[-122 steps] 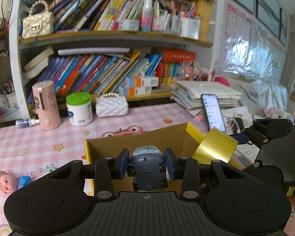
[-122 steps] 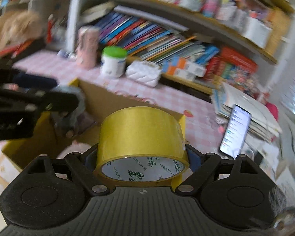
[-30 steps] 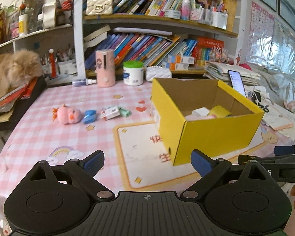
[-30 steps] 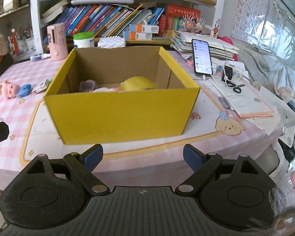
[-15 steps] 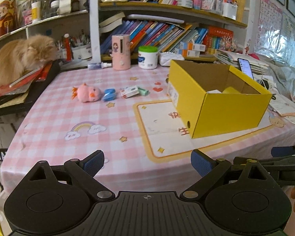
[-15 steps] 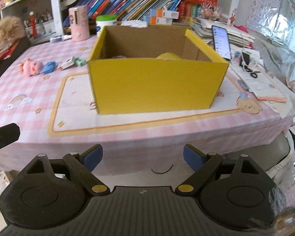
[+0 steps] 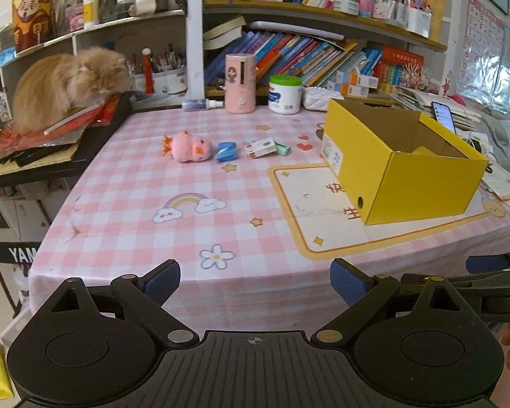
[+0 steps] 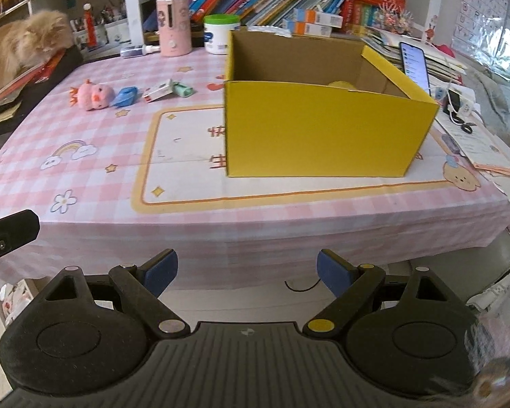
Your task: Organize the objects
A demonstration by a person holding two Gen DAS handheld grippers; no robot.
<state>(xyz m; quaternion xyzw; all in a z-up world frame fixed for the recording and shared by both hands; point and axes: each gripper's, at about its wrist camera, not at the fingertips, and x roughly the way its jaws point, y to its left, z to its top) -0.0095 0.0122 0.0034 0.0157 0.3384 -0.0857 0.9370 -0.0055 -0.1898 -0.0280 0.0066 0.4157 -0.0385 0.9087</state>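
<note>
A yellow cardboard box [image 7: 421,183] [image 8: 323,129] stands open on the pink checked tablecloth [image 7: 187,224]; a bit of yellow tape roll [image 8: 340,85] shows inside it. On the cloth to its left lie a pink plush chick [image 7: 188,146] [image 8: 95,94], a blue toy [image 7: 226,150] [image 8: 127,96], a small white carton [image 7: 261,147] [image 8: 158,90] and a green piece [image 7: 282,149] [image 8: 183,90]. My left gripper [image 7: 255,284] is open and empty, off the table's front edge. My right gripper [image 8: 247,273] is open and empty too, in front of the box and below the table edge.
An orange cat [image 7: 64,85] sits on a black keyboard at the left. A pink dispenser [image 7: 239,83], a green-lidded tub [image 7: 285,93] and a white purse stand before the bookshelf. A phone [image 8: 414,64], cables and papers lie at the right.
Both grippers have drawn back from the table and sunk a little; the box and the toys look smaller and farther. The table's front edge and the floor now show. Both stay open.
</note>
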